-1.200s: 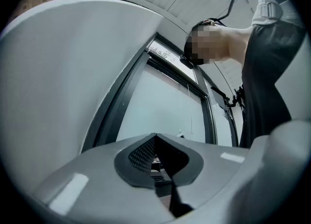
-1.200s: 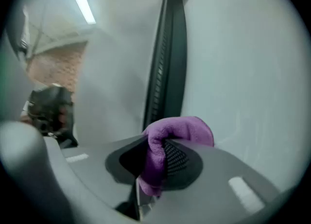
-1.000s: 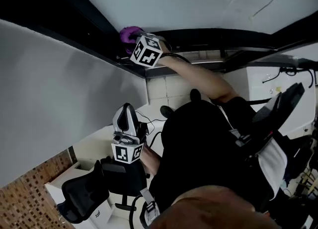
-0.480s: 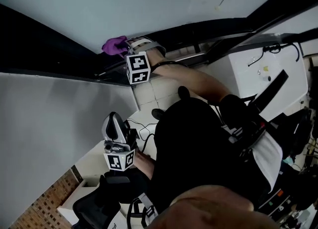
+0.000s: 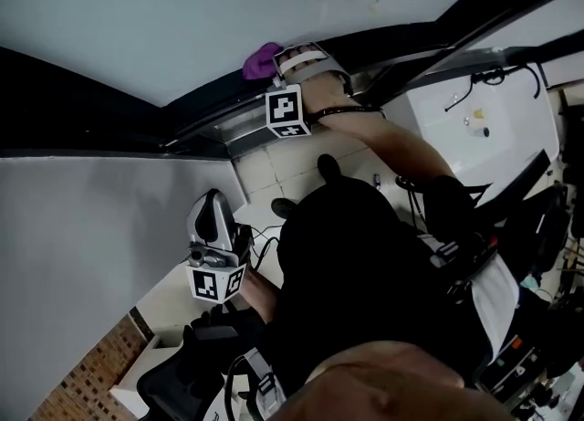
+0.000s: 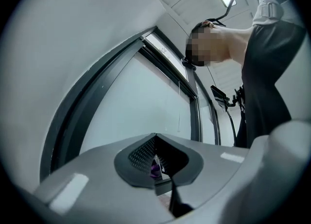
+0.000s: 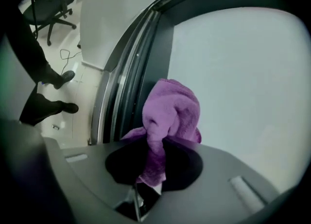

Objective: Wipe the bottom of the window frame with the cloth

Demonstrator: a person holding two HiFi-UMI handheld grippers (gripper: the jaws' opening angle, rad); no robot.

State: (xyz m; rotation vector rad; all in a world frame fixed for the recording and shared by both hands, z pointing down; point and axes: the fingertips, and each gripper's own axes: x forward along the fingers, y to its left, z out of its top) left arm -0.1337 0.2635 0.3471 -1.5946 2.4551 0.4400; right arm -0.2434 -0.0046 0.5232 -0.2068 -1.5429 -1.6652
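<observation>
The window pane [image 5: 210,17] fills the upper part of the head view. Under it the dark window frame [image 5: 214,127] runs as a long slanted rail, with grooved tracks showing in the right gripper view.

The right gripper [image 5: 281,63] is reached out to that rail on an extended arm [image 5: 392,150]. Its fingers are clenched on a purple cloth [image 7: 172,111]. The left gripper [image 5: 212,205] hangs low by the person's body, well apart from the window. Its fingers are pressed together on nothing, and it takes no part in the wiping.

The cloth bunches out in front of the right gripper in a thick fold. It sits where the glass meets the bottom rail, seemingly against the dark edge, though contact is hard to confirm.

The step in hand looks like the wiping stroke itself. To do it well:
- Keep the grasp firm, because only a narrow tail of cloth is pinched and drag along the rail could pull it free.
- Tilt the gripper so the bulging fold, not the hard finger ends, bears on the frame.
- Press down into the grooves as well as against the glass edge.
- Travel steadily along the rail's line without lifting off.
- Watch the far corner, where the cloth could snag.
</observation>
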